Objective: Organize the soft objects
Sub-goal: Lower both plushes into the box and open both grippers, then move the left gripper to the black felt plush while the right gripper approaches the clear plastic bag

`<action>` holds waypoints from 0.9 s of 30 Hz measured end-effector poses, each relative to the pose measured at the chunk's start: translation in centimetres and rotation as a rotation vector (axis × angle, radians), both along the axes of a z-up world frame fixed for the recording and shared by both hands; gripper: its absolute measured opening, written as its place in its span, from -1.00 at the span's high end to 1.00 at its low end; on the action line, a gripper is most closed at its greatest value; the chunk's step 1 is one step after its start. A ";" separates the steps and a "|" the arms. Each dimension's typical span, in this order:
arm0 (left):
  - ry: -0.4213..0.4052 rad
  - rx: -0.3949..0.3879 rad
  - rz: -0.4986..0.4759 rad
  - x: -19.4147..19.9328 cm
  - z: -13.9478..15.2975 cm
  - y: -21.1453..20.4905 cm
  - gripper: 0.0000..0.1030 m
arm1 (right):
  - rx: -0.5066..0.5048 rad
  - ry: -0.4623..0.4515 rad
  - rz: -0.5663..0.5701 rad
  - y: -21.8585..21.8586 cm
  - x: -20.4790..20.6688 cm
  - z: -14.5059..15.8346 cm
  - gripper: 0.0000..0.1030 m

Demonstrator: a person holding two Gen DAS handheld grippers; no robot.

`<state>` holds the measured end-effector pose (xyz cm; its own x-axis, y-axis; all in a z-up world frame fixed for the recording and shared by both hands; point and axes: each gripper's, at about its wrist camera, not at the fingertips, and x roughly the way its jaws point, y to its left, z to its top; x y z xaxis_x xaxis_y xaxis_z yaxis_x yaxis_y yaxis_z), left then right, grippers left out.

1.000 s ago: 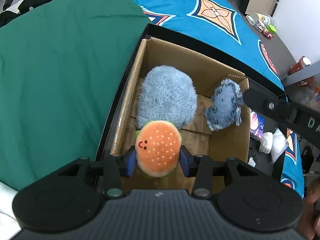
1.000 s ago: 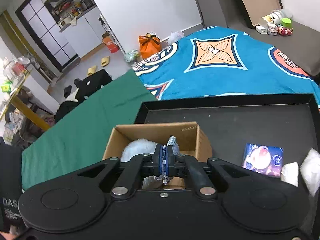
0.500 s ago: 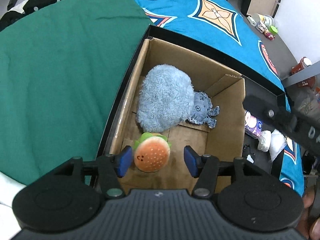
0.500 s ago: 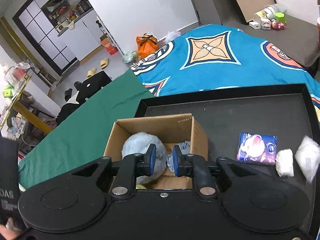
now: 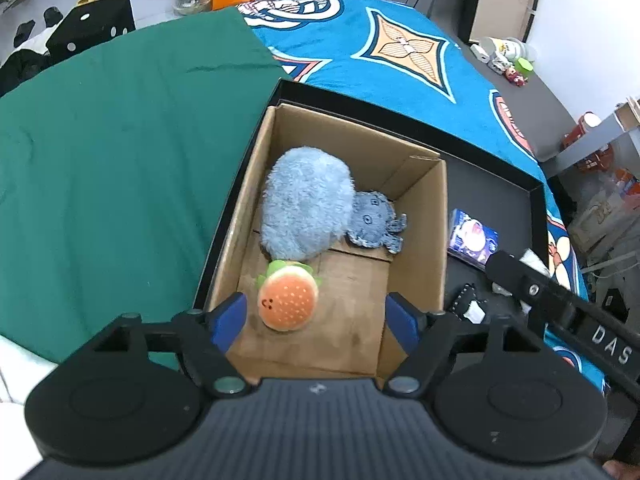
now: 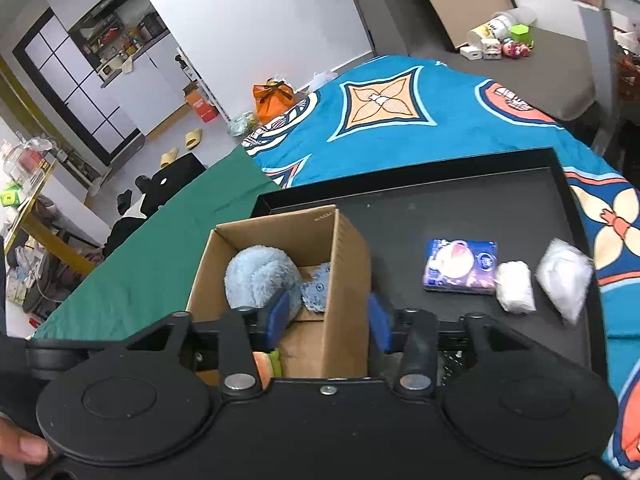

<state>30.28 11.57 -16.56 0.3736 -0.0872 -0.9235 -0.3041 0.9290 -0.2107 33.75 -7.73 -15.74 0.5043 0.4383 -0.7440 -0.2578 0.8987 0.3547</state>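
Note:
An open cardboard box [image 5: 424, 216] [image 6: 344, 256] stands in a black tray [image 5: 496, 184] [image 6: 460, 200]. On its floor lie a fluffy blue plush [image 5: 304, 208] [image 6: 260, 276], a small blue knitted toy [image 5: 376, 224] [image 6: 318, 288] and an orange burger plush [image 5: 288, 302] [image 6: 266, 364]. My left gripper [image 5: 316, 322] hangs above the box's near end, its jaws opening, the burger lying loose below them. My right gripper [image 6: 328, 316] straddles the box's right wall, its jaws opening with nothing held.
On the tray right of the box lie a blue packet [image 6: 460, 266] [image 5: 472, 240] and two white soft bundles [image 6: 516, 286] [image 6: 566, 276]. A small black-and-white item [image 5: 468, 306] lies near the box. Green cloth [image 5: 120, 168] and a blue patterned blanket [image 5: 400, 52] surround the tray.
Both grippers let go: the burger plush dropped from the left jaws and the blue knitted toy from the right jaws into the box. Both grippers opened wider and drew back from the box.

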 end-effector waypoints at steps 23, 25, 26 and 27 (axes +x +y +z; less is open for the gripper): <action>-0.141 0.048 0.006 -6.0 6.1 -5.0 -0.62 | -0.020 -0.082 -0.080 -5.5 -5.7 3.2 -0.73; -0.158 0.044 0.001 -6.7 6.7 -5.4 -0.62 | -0.022 -0.095 -0.083 -5.8 -6.4 3.6 -0.77; -0.168 0.041 -0.006 -7.1 7.0 -5.7 -0.62 | -0.022 -0.102 -0.086 -5.9 -6.9 3.9 -0.79; -0.176 0.044 -0.010 -7.5 7.3 -5.9 -0.62 | -0.021 -0.109 -0.089 -6.0 -7.2 4.1 -0.80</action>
